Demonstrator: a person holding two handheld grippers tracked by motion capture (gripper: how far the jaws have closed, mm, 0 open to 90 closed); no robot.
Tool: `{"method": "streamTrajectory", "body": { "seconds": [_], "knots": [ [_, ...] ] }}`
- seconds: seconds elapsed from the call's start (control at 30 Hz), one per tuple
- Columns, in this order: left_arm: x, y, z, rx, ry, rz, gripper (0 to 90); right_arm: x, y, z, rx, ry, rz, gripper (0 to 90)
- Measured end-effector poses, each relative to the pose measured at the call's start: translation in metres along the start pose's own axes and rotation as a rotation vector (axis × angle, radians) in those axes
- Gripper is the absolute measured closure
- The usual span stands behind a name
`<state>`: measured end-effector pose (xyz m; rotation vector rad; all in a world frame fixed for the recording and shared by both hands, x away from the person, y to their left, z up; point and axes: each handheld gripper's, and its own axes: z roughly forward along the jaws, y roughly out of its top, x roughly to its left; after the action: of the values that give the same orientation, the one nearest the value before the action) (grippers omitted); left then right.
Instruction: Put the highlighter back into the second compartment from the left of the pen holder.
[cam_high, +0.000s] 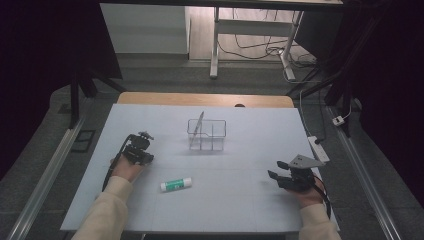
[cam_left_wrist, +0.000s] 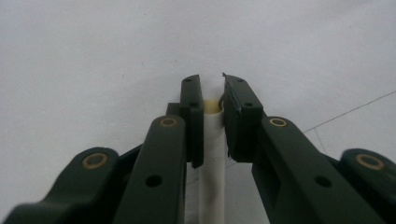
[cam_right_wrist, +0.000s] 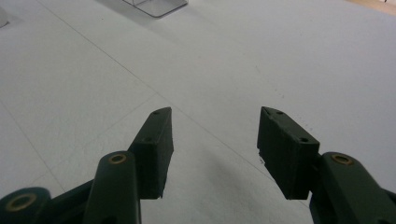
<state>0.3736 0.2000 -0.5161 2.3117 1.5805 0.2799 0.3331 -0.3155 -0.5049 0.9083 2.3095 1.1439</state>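
Left gripper (cam_left_wrist: 213, 93): in the left gripper view the jaws stand nearly closed, clenched on a thin white stick (cam_left_wrist: 211, 154) that runs up between them from the bottom of the frame. The stick's pale, rounded tip sits level with the jaw pads. Both pads appear to touch it, though the contact on the right-hand pad is hard to confirm at this angle. Beyond the jaws lies bare white desk (cam_left_wrist: 93, 56).

In the high view the left gripper (cam_high: 142, 145) sits at centre left, over the desk (cam_high: 240, 200), with the hand (cam_high: 127, 169) and a cream sleeve (cam_high: 107, 210) entering from the bottom left. The stick is too small to make out there.

Right gripper (cam_right_wrist: 215, 140): in the right gripper view the jaws are released, spread wide apart, with nothing between them. They point over the desk surface, and a corner of the clear rack (cam_right_wrist: 156, 5) shows at the upper left of the frame.

In the high view the right gripper (cam_high: 278, 170) sits at the lower right, jaws pointing toward the left of the frame, with a grey plate (cam_high: 306, 161) on top.

Items seen from the high view:
- Clear rack (cam_high: 206, 134), centre of the desk, divided into compartments, with a thin flat piece (cam_high: 198, 127) leaning in its left part.
- Glue stick (cam_high: 176, 184), white with a green label, lying on its side at lower centre, between the two grippers and apart from both.
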Motion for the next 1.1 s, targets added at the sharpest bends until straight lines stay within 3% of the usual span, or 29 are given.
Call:
{"method": "streamTrajectory", "body": {
  "seconds": [0.3,0.6,0.87,1.1],
  "knots": [
    [0.003,-0.002,-0.004,-0.030,-0.002,0.027,78.9,-0.002,0.000,-0.002,0.001,-0.006,0.003,44.8],
    [0.007,-0.009,-0.023,-0.132,-0.081,0.046,79.0,-0.003,-0.001,-0.002,0.002,-0.009,0.006,44.8],
    [0.007,-0.011,-0.040,-0.210,-0.114,0.060,79.0,-0.003,-0.001,-0.001,0.006,-0.014,0.006,44.8],
    [0.005,-0.011,-0.058,-0.309,-0.135,0.066,79.1,-0.003,-0.001,-0.001,-0.001,-0.010,0.008,44.8]
  ]
}}
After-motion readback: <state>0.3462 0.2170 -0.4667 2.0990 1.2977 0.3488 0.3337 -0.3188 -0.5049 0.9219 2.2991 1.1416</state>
